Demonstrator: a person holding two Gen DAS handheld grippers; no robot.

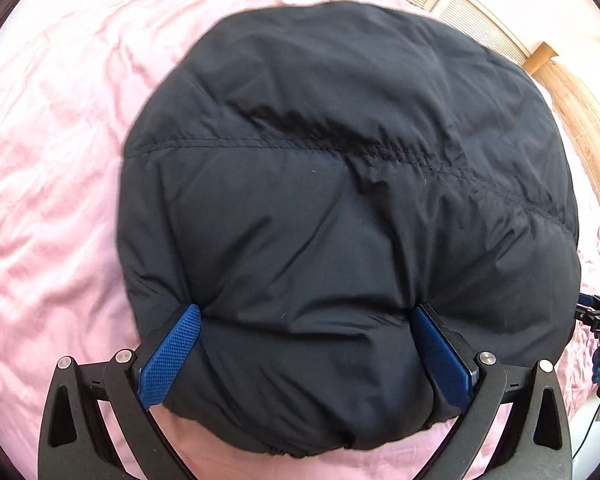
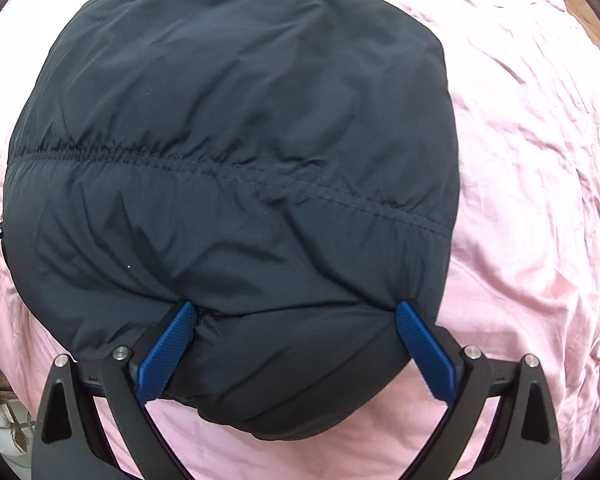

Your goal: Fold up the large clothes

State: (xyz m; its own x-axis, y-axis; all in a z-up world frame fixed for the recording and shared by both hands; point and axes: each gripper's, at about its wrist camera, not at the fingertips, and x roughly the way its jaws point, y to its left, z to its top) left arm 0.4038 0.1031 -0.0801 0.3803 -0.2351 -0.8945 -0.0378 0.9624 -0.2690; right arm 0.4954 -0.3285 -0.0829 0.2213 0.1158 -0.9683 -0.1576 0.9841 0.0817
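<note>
Pink sheet, black padded jacket, possibly wooden floor

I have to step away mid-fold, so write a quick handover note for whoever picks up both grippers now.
Left gripper: jaws wide, straddling the near edge of the puffy black quilted jacket, pads against the fabric.
Right gripper: same, at the jacket's right end.
Jacket lies bundled on the wrinkled pink bedsheet, already folded into a compact pad.
Left: whether the grip is firm is unclear; probably one more fold or tidying remains.
</note>
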